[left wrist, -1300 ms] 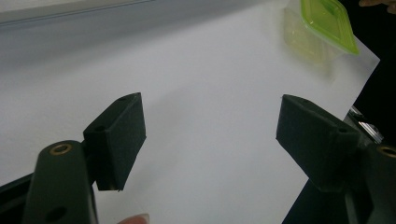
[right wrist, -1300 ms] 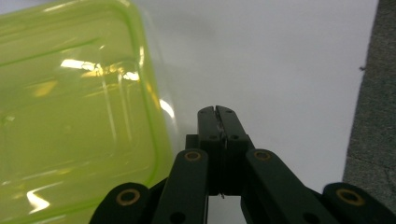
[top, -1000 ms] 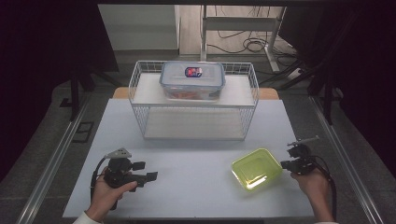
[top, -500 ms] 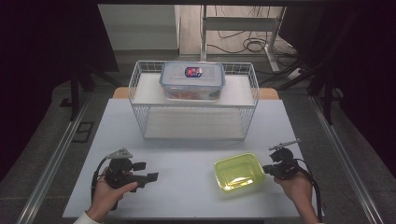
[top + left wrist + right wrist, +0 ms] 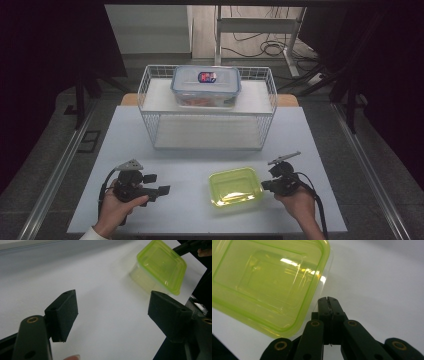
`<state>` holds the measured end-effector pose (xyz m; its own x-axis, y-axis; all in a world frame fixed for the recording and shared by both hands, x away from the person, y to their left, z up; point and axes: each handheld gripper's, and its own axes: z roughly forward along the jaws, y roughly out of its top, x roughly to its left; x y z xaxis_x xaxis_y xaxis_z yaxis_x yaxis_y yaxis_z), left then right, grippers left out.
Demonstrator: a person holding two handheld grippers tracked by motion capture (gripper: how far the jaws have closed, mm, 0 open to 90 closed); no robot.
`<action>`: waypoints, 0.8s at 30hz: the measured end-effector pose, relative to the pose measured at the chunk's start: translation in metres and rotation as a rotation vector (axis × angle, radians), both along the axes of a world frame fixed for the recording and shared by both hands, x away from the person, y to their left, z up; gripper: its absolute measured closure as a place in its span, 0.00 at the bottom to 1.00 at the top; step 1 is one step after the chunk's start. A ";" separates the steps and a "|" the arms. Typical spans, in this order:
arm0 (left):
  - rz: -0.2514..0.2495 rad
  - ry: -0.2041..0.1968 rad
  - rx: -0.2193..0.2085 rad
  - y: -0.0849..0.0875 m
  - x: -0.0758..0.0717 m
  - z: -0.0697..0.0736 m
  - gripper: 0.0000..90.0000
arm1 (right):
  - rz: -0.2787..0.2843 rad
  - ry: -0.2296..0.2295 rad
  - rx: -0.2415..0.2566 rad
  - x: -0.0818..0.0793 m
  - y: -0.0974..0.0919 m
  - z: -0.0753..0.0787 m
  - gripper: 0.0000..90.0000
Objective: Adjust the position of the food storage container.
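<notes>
While my right gripper (image 5: 264, 185) is sitting with its jaws pressed together and nothing between them, I am nudging the side of the green container (image 5: 236, 186) with the closed tips, which are just beside or touching its right wall. That container, lid on, is resting flat on the table (image 5: 200, 155) near the front edge, right of the middle. My left gripper (image 5: 162, 190) is hovering near the front-left corner, jaws standing apart with only bare table between them, pointing across toward the container; in the left gripper view the container (image 5: 161, 265) is lying well beyond the pads (image 5: 63, 312). At the back edge the wire basket (image 5: 207, 107) is carrying a clear lidded box (image 5: 206, 86) on its upper shelf. I am judging that the work is at an early stage: the container is being pushed toward the middle, no grip is made yet, and any lifting or placing is yet to come.
</notes>
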<state>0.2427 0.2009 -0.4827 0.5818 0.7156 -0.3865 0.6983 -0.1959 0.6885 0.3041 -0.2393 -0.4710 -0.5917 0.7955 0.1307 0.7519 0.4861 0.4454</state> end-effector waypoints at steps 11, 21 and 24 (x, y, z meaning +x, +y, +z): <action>0.001 0.001 0.003 0.000 0.000 0.000 0.26 | 0.082 0.001 0.038 -0.008 0.039 -0.004 0.99; -0.001 0.005 0.003 -0.001 0.000 -0.001 0.26 | 0.138 0.010 0.067 -0.015 0.060 -0.007 0.99; 0.001 0.005 0.001 -0.001 0.000 -0.001 0.26 | 0.150 0.011 0.077 -0.016 0.062 -0.007 0.99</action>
